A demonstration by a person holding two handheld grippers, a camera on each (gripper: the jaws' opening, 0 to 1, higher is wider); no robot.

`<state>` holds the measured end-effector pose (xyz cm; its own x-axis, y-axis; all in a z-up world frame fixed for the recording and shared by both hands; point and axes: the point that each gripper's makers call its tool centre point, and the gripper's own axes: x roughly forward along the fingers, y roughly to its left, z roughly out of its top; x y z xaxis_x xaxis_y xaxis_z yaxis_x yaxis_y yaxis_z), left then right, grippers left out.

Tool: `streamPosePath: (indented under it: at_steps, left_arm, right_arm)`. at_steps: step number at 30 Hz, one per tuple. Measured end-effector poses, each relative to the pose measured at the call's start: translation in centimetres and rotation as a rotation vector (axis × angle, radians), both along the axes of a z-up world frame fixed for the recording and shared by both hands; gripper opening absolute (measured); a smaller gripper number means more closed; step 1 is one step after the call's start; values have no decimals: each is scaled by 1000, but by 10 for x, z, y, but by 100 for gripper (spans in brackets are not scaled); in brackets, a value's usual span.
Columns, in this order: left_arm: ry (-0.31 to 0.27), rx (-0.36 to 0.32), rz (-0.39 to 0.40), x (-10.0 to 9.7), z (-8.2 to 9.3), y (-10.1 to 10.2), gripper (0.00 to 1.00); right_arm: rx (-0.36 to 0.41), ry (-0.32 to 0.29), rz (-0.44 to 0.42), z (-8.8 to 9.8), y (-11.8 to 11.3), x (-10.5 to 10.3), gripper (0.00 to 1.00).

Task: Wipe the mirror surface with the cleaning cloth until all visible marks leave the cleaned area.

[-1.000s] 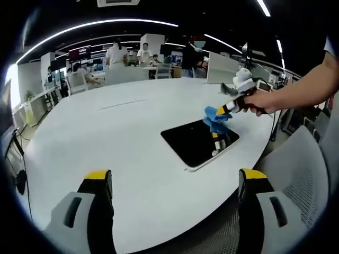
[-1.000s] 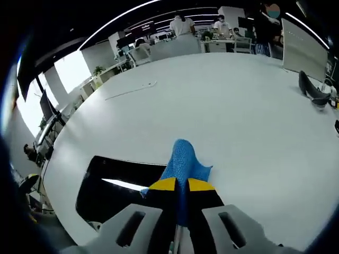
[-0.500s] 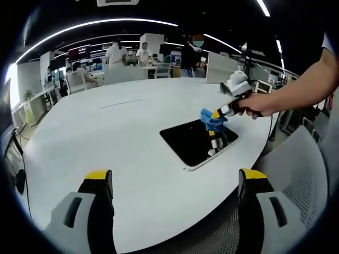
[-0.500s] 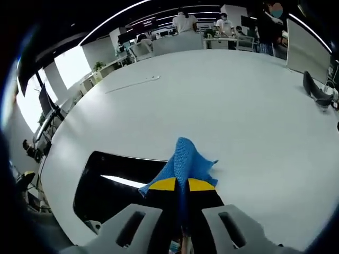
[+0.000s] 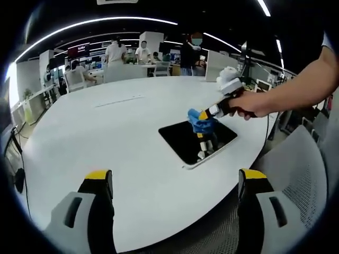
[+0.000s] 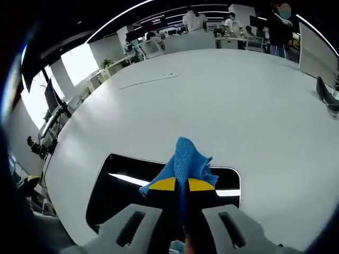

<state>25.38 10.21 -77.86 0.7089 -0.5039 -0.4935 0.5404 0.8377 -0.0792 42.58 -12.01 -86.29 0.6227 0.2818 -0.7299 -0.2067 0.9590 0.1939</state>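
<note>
The left hand-held gripper [image 5: 172,185] hangs at the near table [image 5: 106,137] edge, jaws wide apart and empty. Beyond it, the mirror [image 5: 183,140] lies flat on the table near the right edge. The right hand-held gripper [image 6: 177,185], jaws clamped on the blue cleaning cloth [image 6: 185,161], now sits over the middle of the mirror; a second ago it stood at the mirror's far corner, so the cloth has travelled inward across the glass. This indicates that a wiping stroke is in progress. Whether marks remain cannot be determined. Further back stand people and desks.
</note>
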Motion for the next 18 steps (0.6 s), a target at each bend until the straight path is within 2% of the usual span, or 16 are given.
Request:
streamPosePath:
  at_steps: [7, 18]
  left_arm:
    - [-15, -6, 1, 2, 3, 0, 99]
    - [-8, -4, -2, 3, 1, 0, 99]
  right_arm:
    - [18, 8, 16, 0, 25, 2, 0]
    - [35, 11, 67, -1, 66, 3, 0]
